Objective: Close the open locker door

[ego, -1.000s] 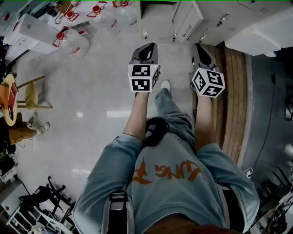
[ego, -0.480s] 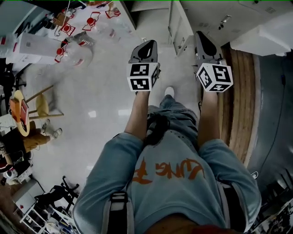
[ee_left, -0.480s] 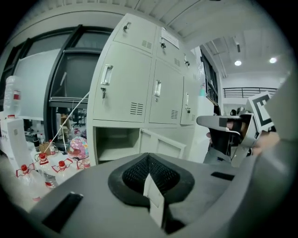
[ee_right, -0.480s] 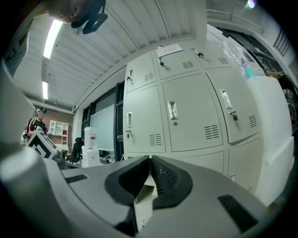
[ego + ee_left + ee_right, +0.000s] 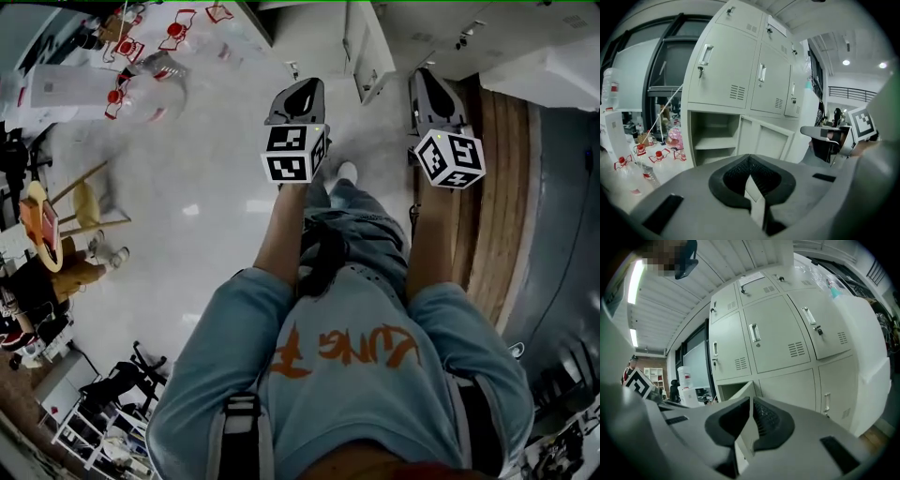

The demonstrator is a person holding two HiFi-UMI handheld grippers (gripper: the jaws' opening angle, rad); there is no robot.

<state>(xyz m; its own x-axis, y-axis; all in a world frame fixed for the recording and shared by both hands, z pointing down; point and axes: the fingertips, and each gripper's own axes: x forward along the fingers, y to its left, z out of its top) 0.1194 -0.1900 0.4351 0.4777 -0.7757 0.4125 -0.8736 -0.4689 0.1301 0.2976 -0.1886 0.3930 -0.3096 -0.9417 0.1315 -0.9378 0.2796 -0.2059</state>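
The pale grey metal locker door (image 5: 364, 47) stands ajar at twelve o'clock, in the bottom row of the grey steel lockers (image 5: 740, 70), well ahead of both grippers. The left gripper (image 5: 302, 92) and right gripper (image 5: 425, 82) each keep their black fingers (image 5: 729, 180) pressed together.

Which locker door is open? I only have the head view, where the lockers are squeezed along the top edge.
Observer: The lower one in the leftmost column; the left gripper view shows that door swung out to the right of its compartment.
Operator: Anything inside?
Observer: One shelf, and I see nothing on it.
Operator: Are the grippers holding anything?
Observer: No. The left gripper and the right gripper each show jaws nearly together with nothing between them.
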